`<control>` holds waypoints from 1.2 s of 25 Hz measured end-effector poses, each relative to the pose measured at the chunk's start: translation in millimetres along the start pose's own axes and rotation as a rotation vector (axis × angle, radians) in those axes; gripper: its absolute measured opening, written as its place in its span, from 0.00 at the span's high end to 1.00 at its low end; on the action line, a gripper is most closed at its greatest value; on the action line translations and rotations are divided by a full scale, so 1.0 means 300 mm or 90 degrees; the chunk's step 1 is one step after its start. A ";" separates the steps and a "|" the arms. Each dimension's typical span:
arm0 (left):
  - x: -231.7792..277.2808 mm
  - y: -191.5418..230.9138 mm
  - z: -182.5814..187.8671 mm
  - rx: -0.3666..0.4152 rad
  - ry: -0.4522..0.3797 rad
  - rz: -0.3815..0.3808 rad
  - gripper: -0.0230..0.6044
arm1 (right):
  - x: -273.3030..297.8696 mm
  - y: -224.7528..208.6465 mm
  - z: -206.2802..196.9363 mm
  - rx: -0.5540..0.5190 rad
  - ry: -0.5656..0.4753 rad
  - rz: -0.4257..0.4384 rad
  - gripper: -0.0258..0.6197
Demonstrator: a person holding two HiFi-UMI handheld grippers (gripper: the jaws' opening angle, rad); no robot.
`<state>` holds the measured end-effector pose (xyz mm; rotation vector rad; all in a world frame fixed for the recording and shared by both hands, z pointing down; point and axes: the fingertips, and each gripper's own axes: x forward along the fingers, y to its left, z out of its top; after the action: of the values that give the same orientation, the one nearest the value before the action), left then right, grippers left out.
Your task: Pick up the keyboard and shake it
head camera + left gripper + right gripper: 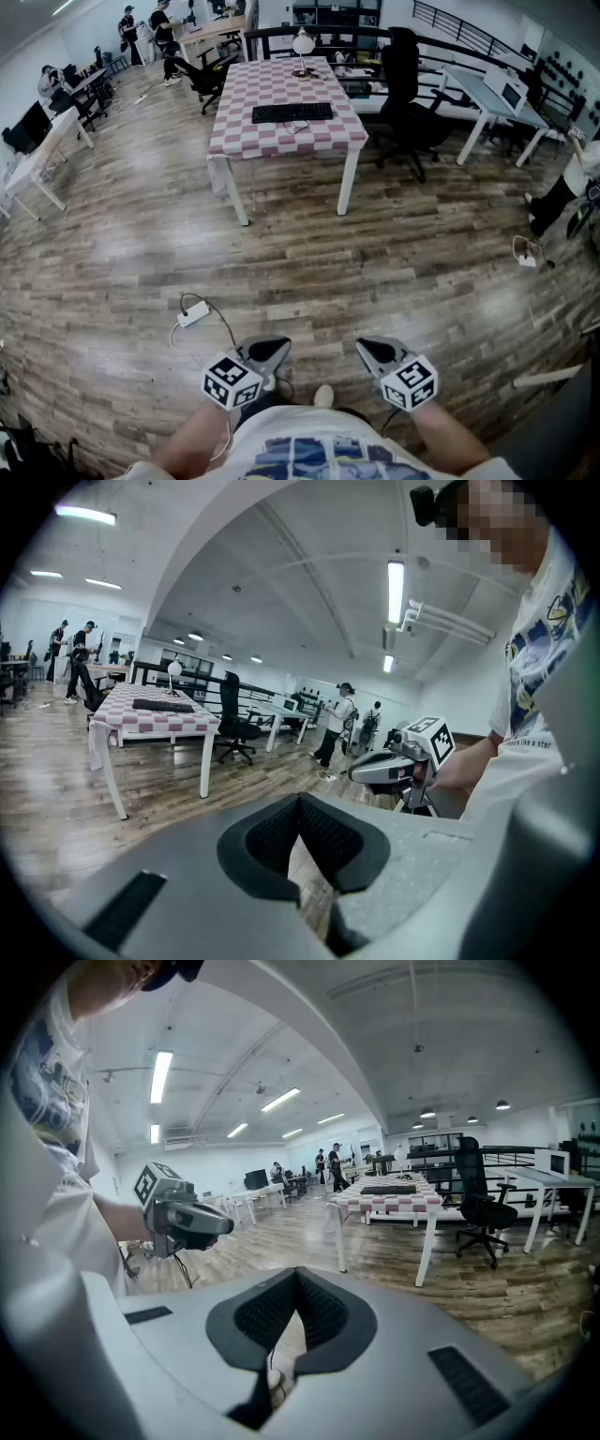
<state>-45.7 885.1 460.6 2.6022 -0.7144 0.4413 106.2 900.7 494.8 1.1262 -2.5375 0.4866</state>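
A black keyboard [292,112] lies on a table with a pink-and-white checked cloth [281,136], far ahead across the wooden floor. It also shows small in the left gripper view as the keyboard [161,706] and in the right gripper view as the keyboard [388,1190]. My left gripper [273,352] and right gripper [373,352] hang low near my body, both shut and empty, jaw tips meeting. Each gripper view shows the other one: the right gripper [367,770] and the left gripper [217,1224].
A black office chair [408,103] stands right of the table, with a white desk [487,98] beyond. A white power strip with cable [193,315] lies on the floor ahead left. A lamp [303,43] stands on the table's far end. People stand at the room's edges.
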 end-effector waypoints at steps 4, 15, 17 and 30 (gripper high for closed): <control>0.056 -0.029 0.027 0.002 -0.004 0.006 0.96 | -0.034 -0.071 0.013 -0.002 -0.009 -0.006 0.96; 0.169 0.109 0.112 -0.014 -0.014 0.018 0.96 | 0.084 -0.258 0.036 0.034 0.004 0.000 0.96; 0.214 0.178 0.131 -0.019 -0.018 0.013 0.96 | 0.135 -0.318 0.057 0.020 0.003 -0.012 0.93; 0.460 0.850 0.484 0.002 -0.038 0.016 0.94 | 0.612 -0.753 0.439 0.037 -0.012 -0.073 0.84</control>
<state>-42.8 561.1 465.0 2.6222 -0.7672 0.3744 140.1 583.0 494.3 1.2949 -2.4713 0.5263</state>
